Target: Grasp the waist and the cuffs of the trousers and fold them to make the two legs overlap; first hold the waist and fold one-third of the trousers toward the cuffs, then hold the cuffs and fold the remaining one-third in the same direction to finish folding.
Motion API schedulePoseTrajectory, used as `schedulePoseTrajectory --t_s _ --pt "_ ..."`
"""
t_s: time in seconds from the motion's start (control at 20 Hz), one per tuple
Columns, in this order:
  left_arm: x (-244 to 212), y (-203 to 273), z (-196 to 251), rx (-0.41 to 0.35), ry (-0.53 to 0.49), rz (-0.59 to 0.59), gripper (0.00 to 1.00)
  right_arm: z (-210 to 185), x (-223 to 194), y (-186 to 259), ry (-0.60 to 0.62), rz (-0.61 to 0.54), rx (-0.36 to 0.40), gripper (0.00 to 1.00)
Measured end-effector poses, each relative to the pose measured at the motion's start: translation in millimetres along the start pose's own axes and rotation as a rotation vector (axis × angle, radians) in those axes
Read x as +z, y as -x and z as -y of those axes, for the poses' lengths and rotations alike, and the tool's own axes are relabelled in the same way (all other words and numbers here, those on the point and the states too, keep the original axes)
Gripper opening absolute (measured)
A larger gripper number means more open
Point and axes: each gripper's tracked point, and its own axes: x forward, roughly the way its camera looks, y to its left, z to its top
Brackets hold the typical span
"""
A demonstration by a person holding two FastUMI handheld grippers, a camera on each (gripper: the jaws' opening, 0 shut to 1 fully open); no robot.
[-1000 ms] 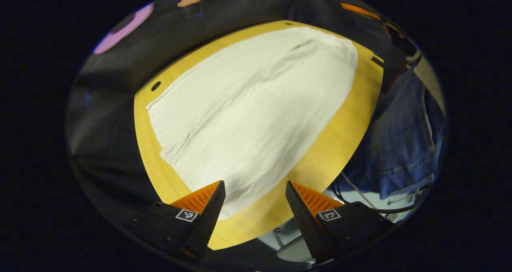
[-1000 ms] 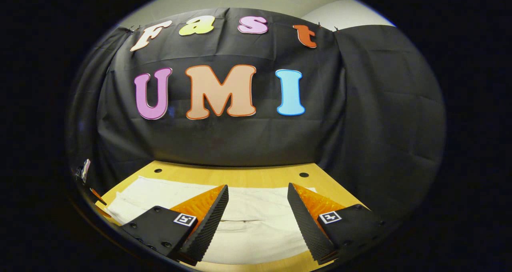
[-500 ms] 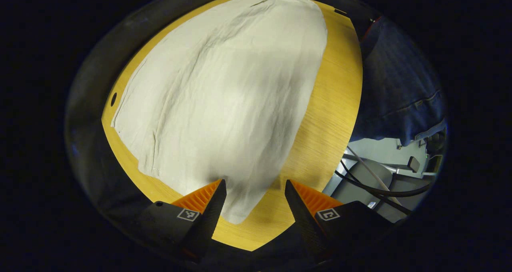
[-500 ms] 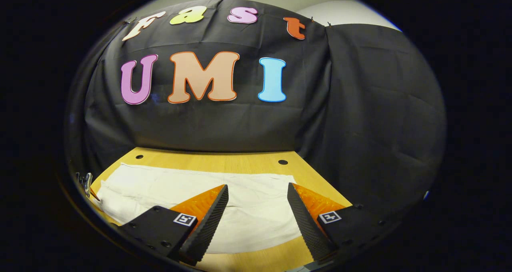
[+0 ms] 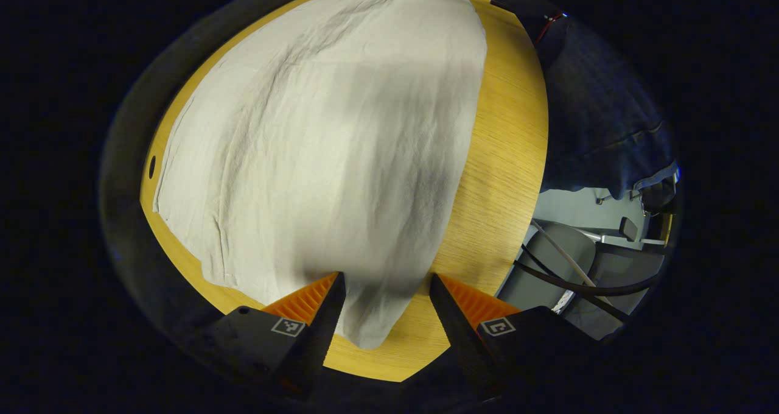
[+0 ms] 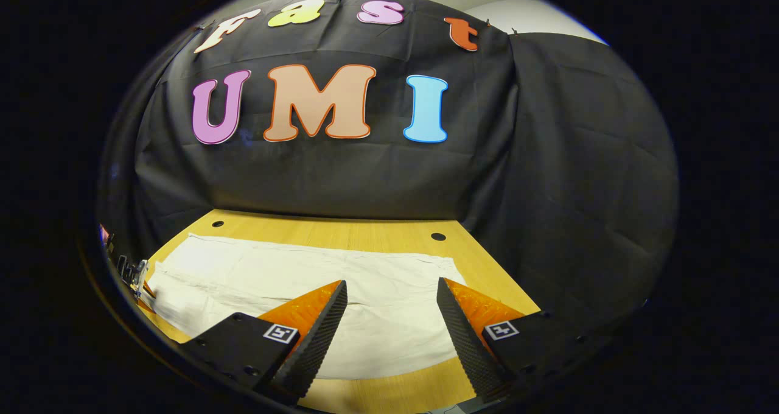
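The pale cream cloth trousers [image 5: 316, 146] lie spread flat along the yellow wooden table [image 5: 505, 158] — one long, lightly creased panel with no thick folded layer that I can make out. Whether the two legs already overlap cannot be told from the flat shape. The thirds folds do not show: the cloth runs full length in the right gripper view [image 6: 292, 280].

The left gripper [image 5: 383, 304] hangs with its fingers spread apart over one narrow end of the cloth, pressing on nothing — waist or cuffs I cannot tell. The right gripper [image 6: 392, 316] is likewise parted, above the other end, holding nothing.
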Motion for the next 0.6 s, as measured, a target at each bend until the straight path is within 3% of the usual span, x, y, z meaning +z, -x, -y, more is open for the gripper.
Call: schedulePoseTrajectory --t_s 0.25,0.35,0.45,0.6 --pt "-4.0 -2.8 1.3 -0.002 -0.031 -0.021 0.82 -3.4 -14.3 -9.6 0.060 -0.043 0.065 0.94" --pt "-0.4 -1.7 -0.4 0.004 -0.021 -0.033 0.70 -4.8 -18.3 -14.9 0.072 -0.057 0.105 0.94" --pt "3.4 5.4 -5.7 0.018 -0.015 -0.042 0.54 -6.5 -26.2 -20.3 0.073 -0.085 0.144 0.95" --pt "2.4 -2.4 -10.2 0.074 -0.012 -0.032 0.13 -5.9 -35.9 -28.2 0.099 -0.118 0.192 0.94"
